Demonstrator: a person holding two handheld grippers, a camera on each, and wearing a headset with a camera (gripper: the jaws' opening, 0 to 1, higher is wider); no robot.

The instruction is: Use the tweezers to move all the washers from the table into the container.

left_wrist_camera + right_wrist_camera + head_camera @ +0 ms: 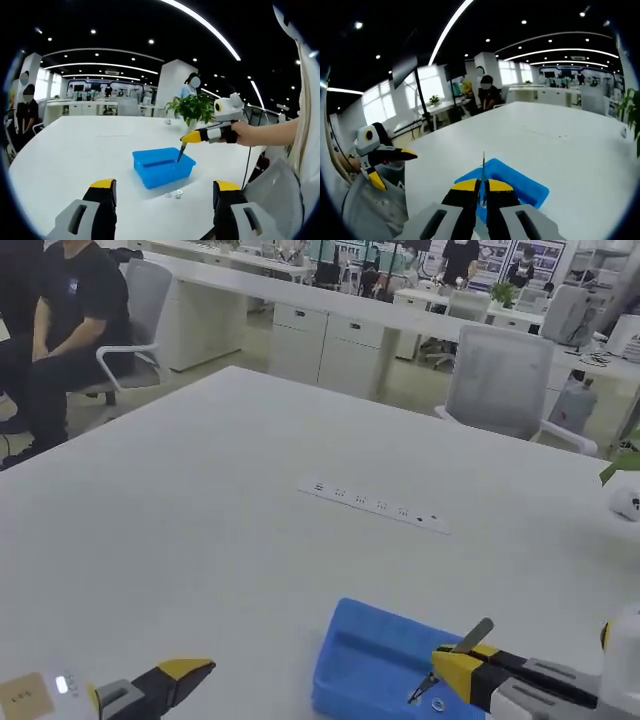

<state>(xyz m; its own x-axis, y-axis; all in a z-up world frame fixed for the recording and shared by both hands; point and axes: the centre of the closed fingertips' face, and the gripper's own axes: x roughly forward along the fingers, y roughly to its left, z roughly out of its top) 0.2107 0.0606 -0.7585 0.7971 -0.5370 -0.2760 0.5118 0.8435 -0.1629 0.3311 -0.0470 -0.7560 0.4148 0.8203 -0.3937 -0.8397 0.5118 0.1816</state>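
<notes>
On white tabletop [75, 150], right gripper [482, 186] pinches tweezers [483, 171] over blue container [155, 178], left gripper [164, 184] spread, two washers [179, 191] beside container.

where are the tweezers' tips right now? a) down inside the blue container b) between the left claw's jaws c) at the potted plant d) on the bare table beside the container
A: the tweezers, clamped in the right claw, slant down so that their tips sit within the walls of the blue container.
</notes>
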